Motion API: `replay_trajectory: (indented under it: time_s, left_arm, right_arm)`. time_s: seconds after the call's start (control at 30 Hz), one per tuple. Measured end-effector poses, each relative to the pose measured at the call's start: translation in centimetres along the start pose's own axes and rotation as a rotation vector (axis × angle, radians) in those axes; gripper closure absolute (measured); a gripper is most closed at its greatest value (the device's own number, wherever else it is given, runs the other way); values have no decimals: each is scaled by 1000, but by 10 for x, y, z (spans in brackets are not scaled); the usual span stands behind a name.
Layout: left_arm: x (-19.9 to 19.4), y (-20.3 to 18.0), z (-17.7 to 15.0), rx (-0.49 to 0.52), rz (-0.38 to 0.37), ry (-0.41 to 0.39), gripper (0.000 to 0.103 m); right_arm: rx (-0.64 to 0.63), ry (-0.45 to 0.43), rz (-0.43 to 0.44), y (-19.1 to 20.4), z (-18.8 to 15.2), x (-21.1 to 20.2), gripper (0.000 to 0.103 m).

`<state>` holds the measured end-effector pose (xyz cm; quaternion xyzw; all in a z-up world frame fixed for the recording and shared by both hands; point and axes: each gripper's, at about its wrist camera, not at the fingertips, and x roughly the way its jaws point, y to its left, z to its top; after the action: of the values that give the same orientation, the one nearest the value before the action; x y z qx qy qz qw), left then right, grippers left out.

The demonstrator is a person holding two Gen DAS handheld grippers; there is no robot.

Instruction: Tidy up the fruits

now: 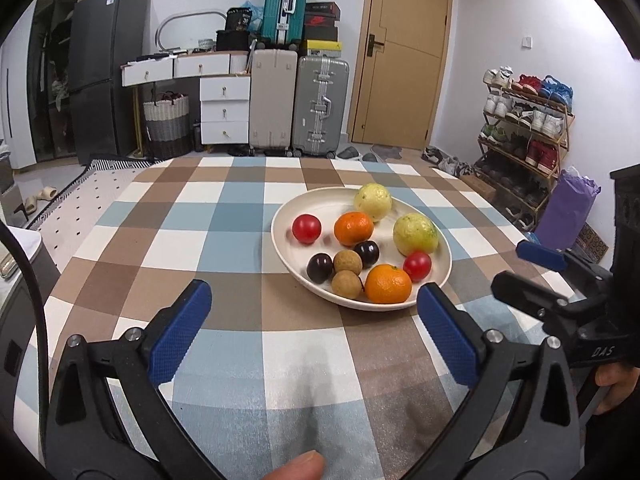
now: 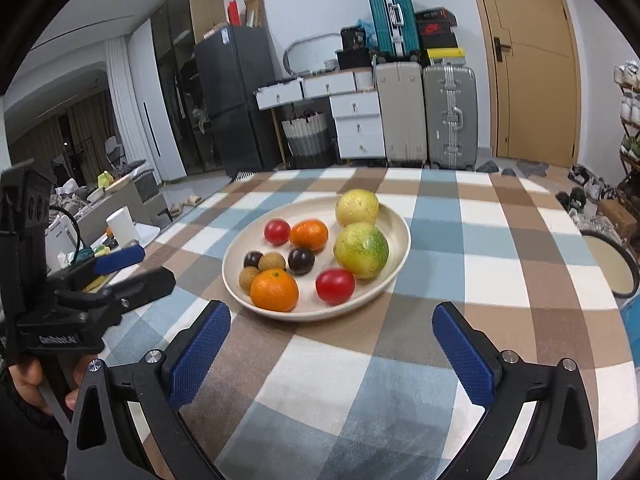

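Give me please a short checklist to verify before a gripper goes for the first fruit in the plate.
1. Left gripper open, nothing between its fingers: ok.
2. Right gripper open, nothing held: ok.
3. All fruit inside the plate, none on the checked tablecloth: ok.
4. Near orange at the plate's front rim, facing the right gripper, nothing in front of it: ok.
5. Room around the near orange for both fingers: not ok, a brown longan touches it.
6. Separate place to put sorted fruit: cannot tell, none in view.

Ten fruits (image 1: 351, 229) lie loosely mixed on a cream plate (image 1: 280, 216), all untouched.
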<state>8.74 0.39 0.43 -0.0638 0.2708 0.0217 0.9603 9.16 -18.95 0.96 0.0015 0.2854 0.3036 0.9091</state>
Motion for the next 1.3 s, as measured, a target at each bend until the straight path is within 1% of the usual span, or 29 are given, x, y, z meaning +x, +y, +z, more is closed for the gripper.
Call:
replay_trajectory:
  time_s: [0.07,0.13,0.23,0.33,0.5,0.67,0.87,1.3]
  left_arm:
    - [-1,-1,-1,7,-4,-23,0]
    - [0,-2,-2,11,-7,-37,0]
    - [2,-1,-2,4,-7,-40,0]
    - [3,1,-4,-16,-31,-39,0]
    - [7,0,-5,-17,-37,-27,0]
    - [6,-2,-4,1,-36,-38,0]
    - [3,0,-2,-1,-36,-49,0]
    - [1,1,-2,6,-38,-62,0]
  right_arm:
    - [-26,-45,-6,3,1,-6,0]
    - [-35,-71,-8,3,2,-9,0]
    - [-33,-79,8,3,3,-10,0]
    - [-35,-95,0,3,3,-13,0]
    - [-61,-119,-29,10,2,-17,0]
    - [-49,-112,-21,6,3,-15,0]
    - [-24,-112,-12,1,3,-16,0]
    - [-21,-127,-13,0,2,-18,0]
